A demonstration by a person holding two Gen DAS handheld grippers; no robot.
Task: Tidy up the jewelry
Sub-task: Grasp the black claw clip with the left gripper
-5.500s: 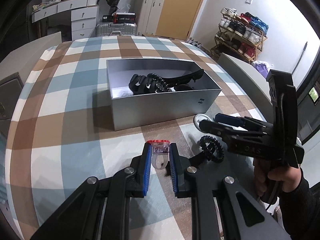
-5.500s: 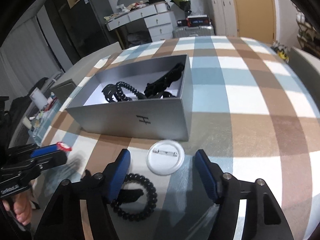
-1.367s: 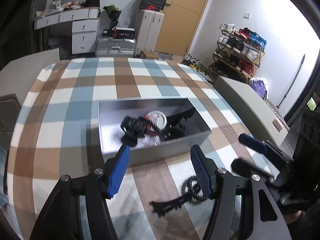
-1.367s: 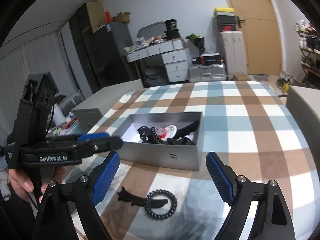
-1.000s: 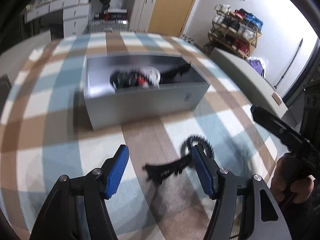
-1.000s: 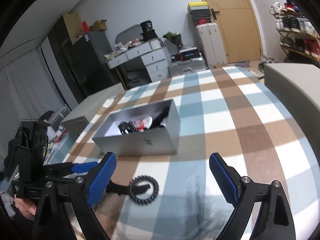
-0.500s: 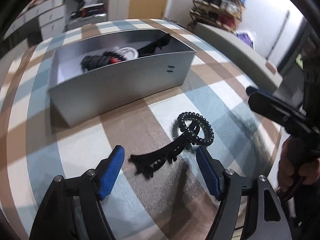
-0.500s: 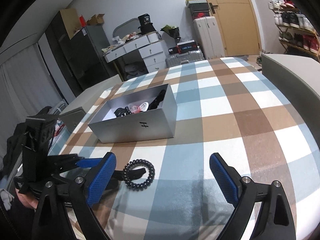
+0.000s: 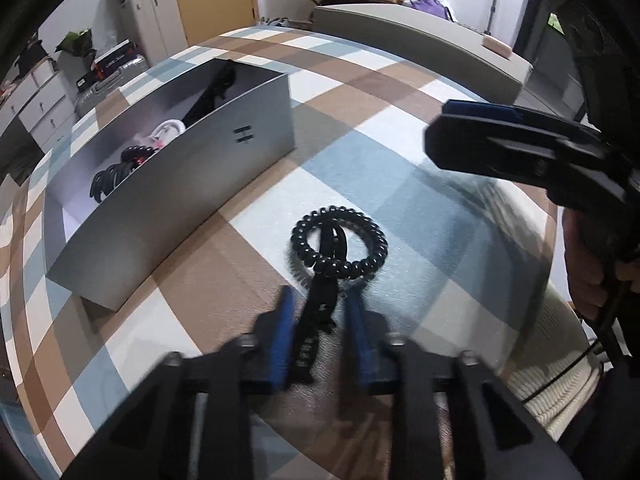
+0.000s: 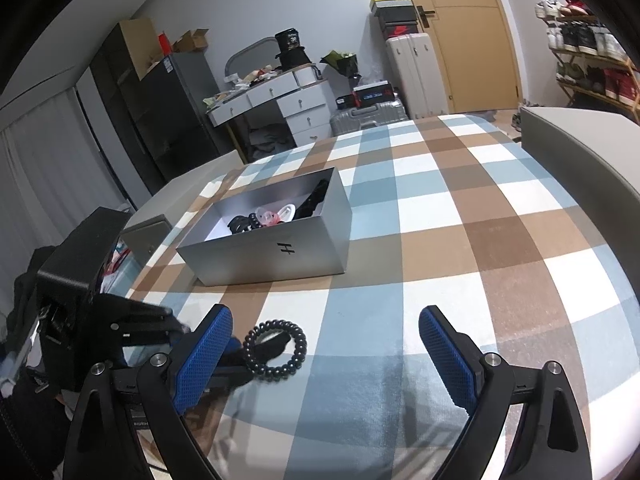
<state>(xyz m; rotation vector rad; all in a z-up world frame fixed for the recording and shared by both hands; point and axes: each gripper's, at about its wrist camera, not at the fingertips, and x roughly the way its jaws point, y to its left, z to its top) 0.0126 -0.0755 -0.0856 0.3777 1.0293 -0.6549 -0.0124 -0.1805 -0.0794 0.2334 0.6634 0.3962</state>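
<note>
A black hair clip [image 9: 320, 312] lies on the checked tablecloth, its far end under a black spiral hair tie [image 9: 340, 242]. My left gripper [image 9: 320, 316] sits low over the clip, its blue pads on either side of it with small gaps showing. In the right wrist view the hair tie [image 10: 276, 346] lies near the left pad, and my right gripper [image 10: 326, 354] is wide open and empty above the cloth. The silver box [image 9: 168, 184] holds black hair ties, a white badge and a red-capped piece.
The silver box [image 10: 272, 248] stands on the table beyond the hair tie. The right gripper [image 9: 520, 148] reaches in from the right in the left wrist view. A grey sofa arm [image 10: 592, 160] borders the table's right side. The table's front edge is close below both grippers.
My left gripper has moved down and forward onto the hair clip and its jaws have narrowed around it. The right gripper has stayed open and nearly still.
</note>
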